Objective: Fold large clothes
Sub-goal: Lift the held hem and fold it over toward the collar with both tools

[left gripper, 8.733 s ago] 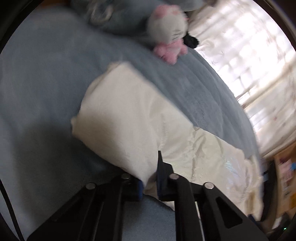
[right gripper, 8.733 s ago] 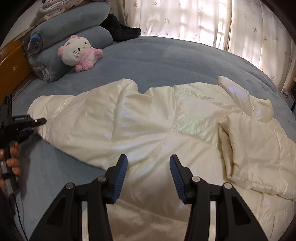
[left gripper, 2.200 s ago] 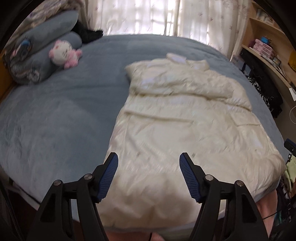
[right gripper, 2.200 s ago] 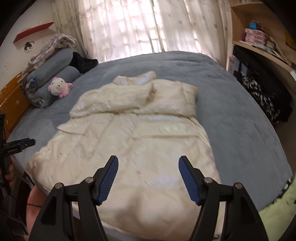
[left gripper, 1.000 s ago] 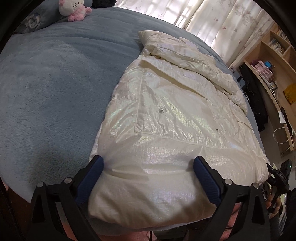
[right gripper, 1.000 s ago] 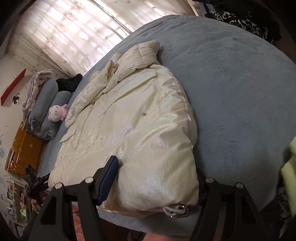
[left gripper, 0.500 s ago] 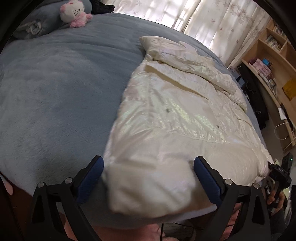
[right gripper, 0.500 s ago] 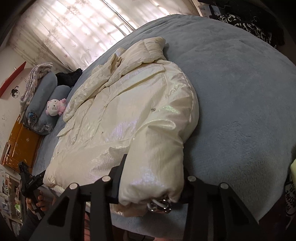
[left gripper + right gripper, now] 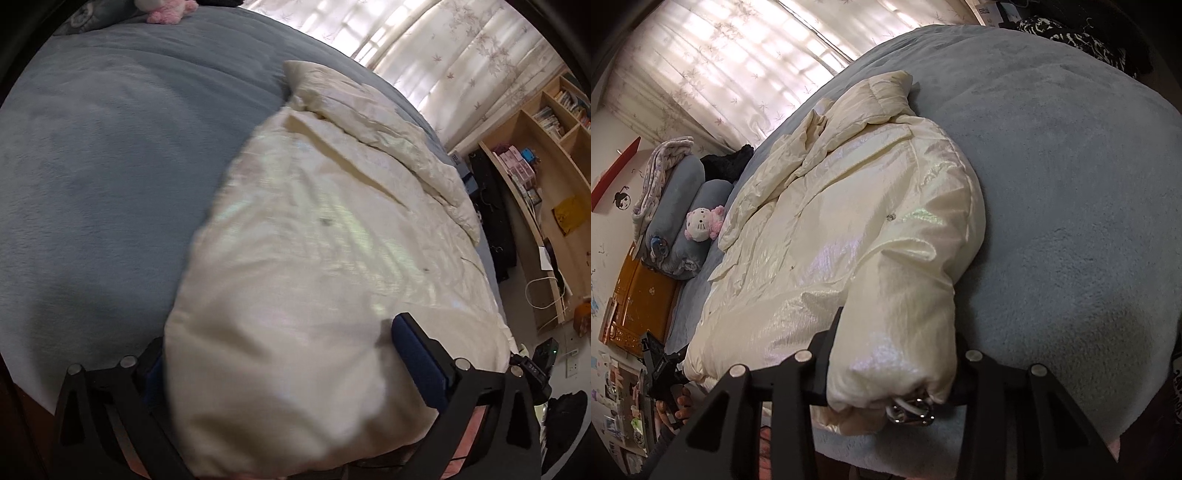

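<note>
A large cream puffer jacket point(image 9: 332, 229) lies lengthwise on the blue-grey bed point(image 9: 110, 155), sleeves folded over its chest. Its hem is at the bed's near edge. My left gripper point(image 9: 280, 354) straddles the hem's left corner, jaws wide apart with the padded hem bulging between them. In the right wrist view the jacket point(image 9: 849, 229) shows again. My right gripper point(image 9: 897, 354) is shut on the hem's right corner, bunching the fabric, with a metal drawstring clip point(image 9: 910, 410) hanging below.
A pink and white plush cat point(image 9: 701, 223) and rolled grey pillows point(image 9: 679, 206) lie at the bed's head. Curtains point(image 9: 720, 62) cover the window. Wooden bookshelves point(image 9: 546, 155) stand to the right of the bed. A wooden headboard point(image 9: 642, 302) is at the left.
Both grippers came down from above the bed to the jacket's hem. The right gripper closed on its corner. The left jaws have narrowed slightly around the other corner.
</note>
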`<state>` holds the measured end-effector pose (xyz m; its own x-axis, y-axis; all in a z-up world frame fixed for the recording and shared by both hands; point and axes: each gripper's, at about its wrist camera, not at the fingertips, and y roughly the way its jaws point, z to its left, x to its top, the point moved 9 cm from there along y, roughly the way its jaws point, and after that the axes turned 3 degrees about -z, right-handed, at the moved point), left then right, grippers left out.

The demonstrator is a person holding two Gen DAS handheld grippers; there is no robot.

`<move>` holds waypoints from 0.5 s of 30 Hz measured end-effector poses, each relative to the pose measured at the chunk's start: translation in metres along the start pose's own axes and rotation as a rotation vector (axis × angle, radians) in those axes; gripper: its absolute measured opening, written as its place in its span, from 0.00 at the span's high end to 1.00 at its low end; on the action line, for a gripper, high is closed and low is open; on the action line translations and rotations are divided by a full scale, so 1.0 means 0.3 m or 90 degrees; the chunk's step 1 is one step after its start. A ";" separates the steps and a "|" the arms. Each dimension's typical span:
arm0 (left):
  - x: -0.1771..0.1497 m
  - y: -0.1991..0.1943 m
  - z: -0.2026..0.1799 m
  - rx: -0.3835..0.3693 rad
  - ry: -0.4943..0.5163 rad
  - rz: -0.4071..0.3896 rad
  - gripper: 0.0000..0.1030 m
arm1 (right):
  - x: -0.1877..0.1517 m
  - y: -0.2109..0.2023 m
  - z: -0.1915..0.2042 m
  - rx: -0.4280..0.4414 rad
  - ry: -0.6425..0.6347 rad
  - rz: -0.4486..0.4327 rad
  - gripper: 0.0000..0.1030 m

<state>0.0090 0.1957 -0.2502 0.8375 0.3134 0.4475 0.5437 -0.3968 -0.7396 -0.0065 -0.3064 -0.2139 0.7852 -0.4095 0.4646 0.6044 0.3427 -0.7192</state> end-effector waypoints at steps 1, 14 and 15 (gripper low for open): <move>-0.003 0.003 -0.025 0.003 0.003 0.001 0.24 | 0.001 0.000 0.000 -0.001 0.001 -0.001 0.61; 0.022 -0.141 -0.153 0.072 -0.013 -0.054 0.87 | 0.049 -0.129 0.058 -0.036 -0.017 -0.069 0.81; 0.014 -0.159 -0.161 0.068 -0.017 -0.057 0.87 | 0.054 -0.151 0.061 -0.034 -0.014 -0.075 0.81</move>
<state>-0.0107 0.1743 -0.1886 0.7836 0.3669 0.5013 0.6057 -0.2722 -0.7477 -0.0187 -0.3132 -0.1642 0.7121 -0.4251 0.5587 0.6851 0.2472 -0.6852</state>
